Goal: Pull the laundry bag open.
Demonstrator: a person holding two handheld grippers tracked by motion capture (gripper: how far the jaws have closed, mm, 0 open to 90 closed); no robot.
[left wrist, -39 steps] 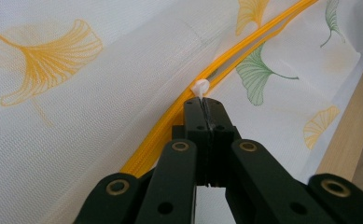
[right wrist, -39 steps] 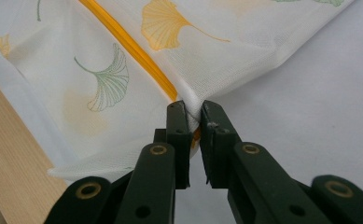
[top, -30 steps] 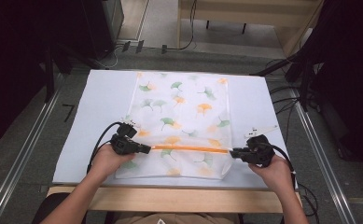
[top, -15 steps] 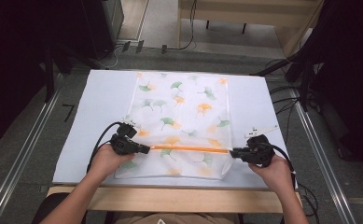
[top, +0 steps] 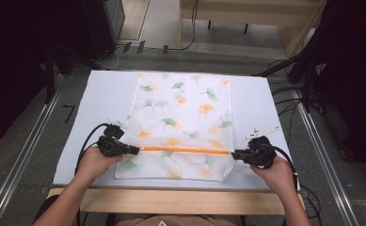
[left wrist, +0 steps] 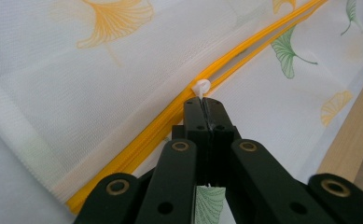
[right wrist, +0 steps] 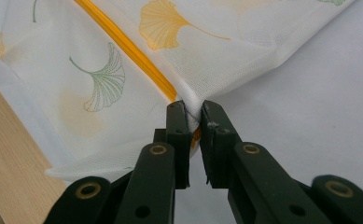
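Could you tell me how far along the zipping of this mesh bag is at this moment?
Done: both grips are set. The right tongs pinch the mesh bag at its corner by the end of the orange zipper. In hand: the left tongs are shut on the white zipper pull, near the zipper's left end. Left: the teeth ahead of the pull are parted, so most of the run remains.

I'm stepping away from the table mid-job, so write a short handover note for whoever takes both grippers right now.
Left gripper: shut on the white zipper pull, near the bag's left edge.
Right gripper: shut on the bag's right edge, at the end of the orange zipper.
The mesh laundry bag with its leaf print lies flat on the white table; the zipper runs across its near part.
Done: both grips set, bag held taut between them.
Left: the zipper looks parted beyond the pull; probably draw the pull along while the right gripper holds.
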